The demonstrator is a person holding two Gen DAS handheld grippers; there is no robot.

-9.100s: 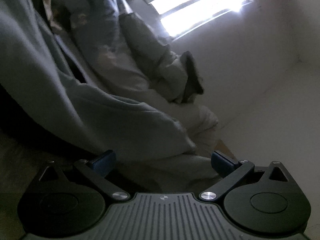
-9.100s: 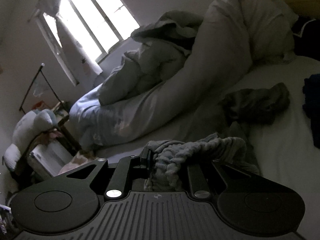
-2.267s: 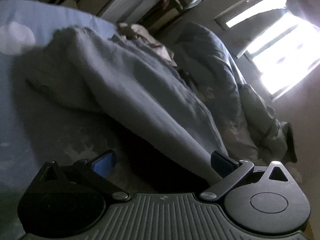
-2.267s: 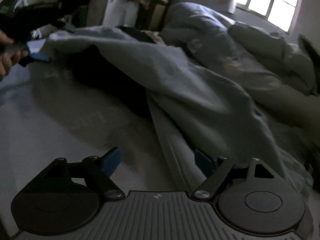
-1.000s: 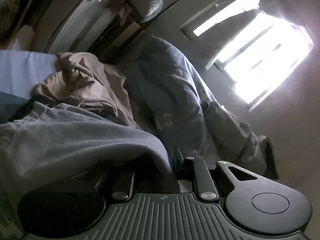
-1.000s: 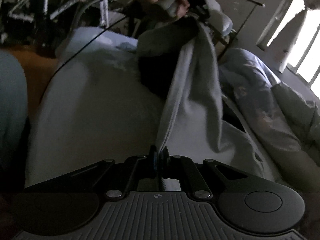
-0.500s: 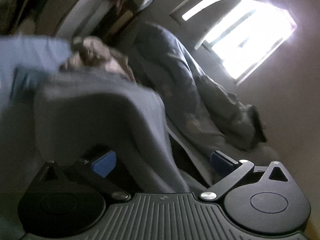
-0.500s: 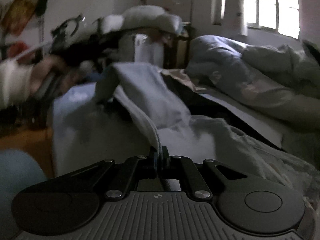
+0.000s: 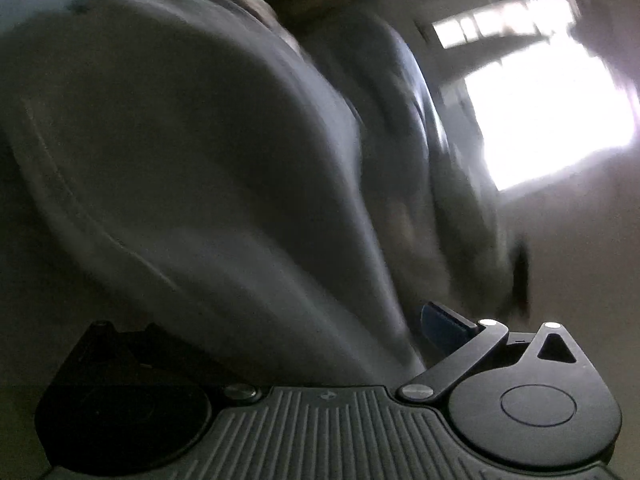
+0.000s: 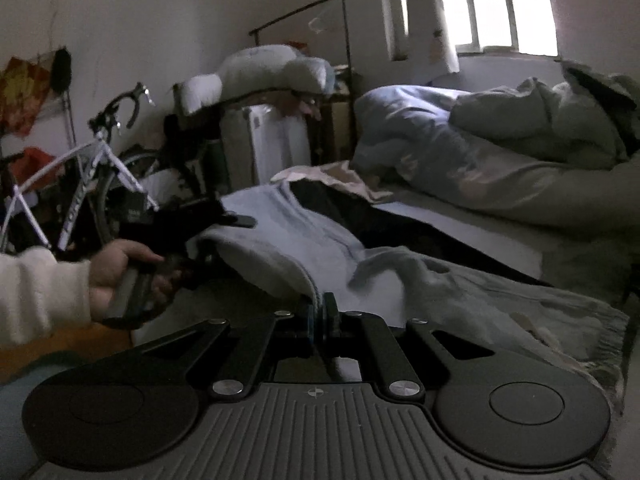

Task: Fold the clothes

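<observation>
A light blue-grey garment (image 10: 288, 232) lies in a hump on the bed (image 10: 480, 236). My right gripper (image 10: 320, 312) is shut on a thin edge of it, close to the camera. In the left wrist view, which is blurred, the garment (image 9: 192, 152) fills the left and middle. My left gripper (image 9: 316, 324) stands wide open, and the cloth runs loose between the jaws; the left finger is hidden behind it. The right wrist view also shows the left gripper (image 10: 236, 220), held by a hand (image 10: 120, 264) at the garment's far-left end.
A crumpled duvet (image 10: 480, 152) is heaped along the back of the bed under a bright window (image 10: 500, 4). A beige cloth (image 10: 340, 176) lies behind the garment. Off the bed's left side stand a bicycle (image 10: 92, 184), a clothes rail (image 10: 304, 12) and piled bedding (image 10: 272, 68).
My left gripper has opened wide, let go of the garment and sunk. My right gripper has risen and rolled level, still pinching the edge. The lifted garment has dropped onto the bed.
</observation>
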